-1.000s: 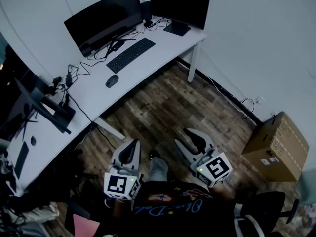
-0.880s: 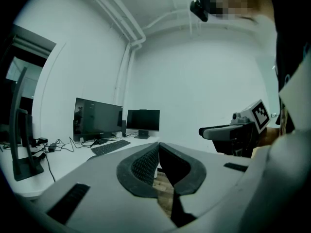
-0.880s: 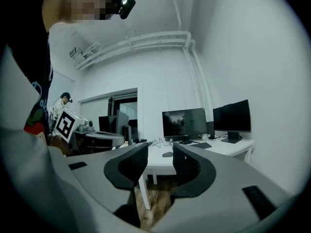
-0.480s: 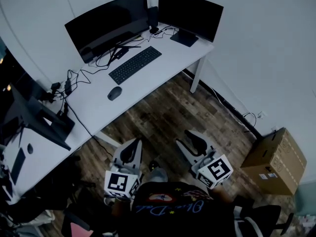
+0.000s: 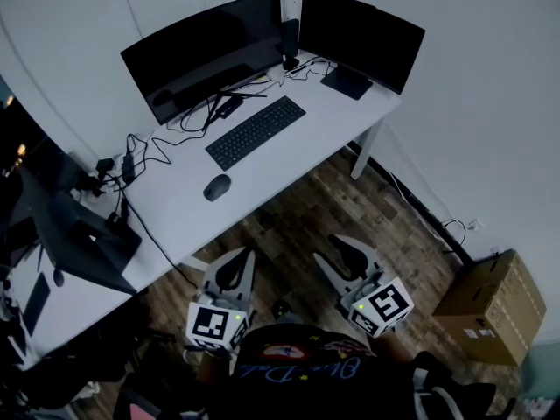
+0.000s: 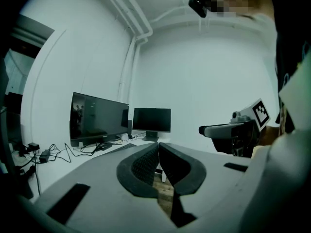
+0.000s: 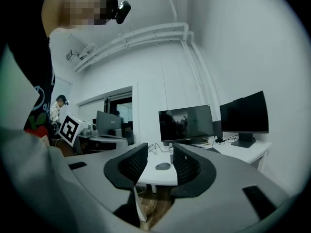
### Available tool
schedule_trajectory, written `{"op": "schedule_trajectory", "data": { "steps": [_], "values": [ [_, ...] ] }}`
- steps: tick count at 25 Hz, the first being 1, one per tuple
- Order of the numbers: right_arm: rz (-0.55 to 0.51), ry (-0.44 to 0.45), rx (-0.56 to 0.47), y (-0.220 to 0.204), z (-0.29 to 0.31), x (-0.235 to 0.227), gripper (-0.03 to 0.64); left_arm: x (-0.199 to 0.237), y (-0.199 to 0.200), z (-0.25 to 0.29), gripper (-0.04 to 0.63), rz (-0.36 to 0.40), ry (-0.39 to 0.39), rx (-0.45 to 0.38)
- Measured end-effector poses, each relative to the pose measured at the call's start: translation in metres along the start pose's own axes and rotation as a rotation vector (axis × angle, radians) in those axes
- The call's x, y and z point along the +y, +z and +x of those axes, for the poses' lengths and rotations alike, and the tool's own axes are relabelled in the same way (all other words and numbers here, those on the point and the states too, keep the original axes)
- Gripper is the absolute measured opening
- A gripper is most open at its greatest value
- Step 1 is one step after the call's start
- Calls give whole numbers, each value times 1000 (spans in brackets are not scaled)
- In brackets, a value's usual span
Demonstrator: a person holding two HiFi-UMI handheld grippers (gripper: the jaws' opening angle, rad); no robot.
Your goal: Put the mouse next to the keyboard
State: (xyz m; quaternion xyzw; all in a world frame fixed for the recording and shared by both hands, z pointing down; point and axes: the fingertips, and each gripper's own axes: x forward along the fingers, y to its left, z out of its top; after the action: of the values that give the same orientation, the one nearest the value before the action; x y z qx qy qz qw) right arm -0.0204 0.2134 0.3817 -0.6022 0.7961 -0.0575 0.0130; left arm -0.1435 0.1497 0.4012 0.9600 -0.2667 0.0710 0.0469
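Note:
A dark mouse lies on the white desk, apart from the black keyboard, down and to its left. Both grippers are held low over the wooden floor, well short of the desk. My left gripper is shut with nothing in it; in the left gripper view its pads meet at the tips. My right gripper is open and holds nothing. In the right gripper view the mouse shows far off through the gap between the jaws of my right gripper.
Two dark monitors stand at the back of the desk, with cables trailing left. A second desk with dark equipment adjoins at the left. A cardboard box sits on the floor at the right.
The desk, mouse and keyboard have shifted right and down in the head view as the view moved. Both grippers keep their pose and jaw state.

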Motion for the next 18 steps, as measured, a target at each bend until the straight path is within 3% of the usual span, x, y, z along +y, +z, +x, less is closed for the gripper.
{"op": "schedule_trajectory", "data": {
  "steps": [12, 18],
  "values": [
    [-10, 127, 6, -7, 111, -1, 140, 96, -5, 22, 3, -6, 95, -3],
    [-14, 209, 38, -14, 144, 7, 141, 125, -10, 18, 3, -50, 168, -8]
  ]
}}
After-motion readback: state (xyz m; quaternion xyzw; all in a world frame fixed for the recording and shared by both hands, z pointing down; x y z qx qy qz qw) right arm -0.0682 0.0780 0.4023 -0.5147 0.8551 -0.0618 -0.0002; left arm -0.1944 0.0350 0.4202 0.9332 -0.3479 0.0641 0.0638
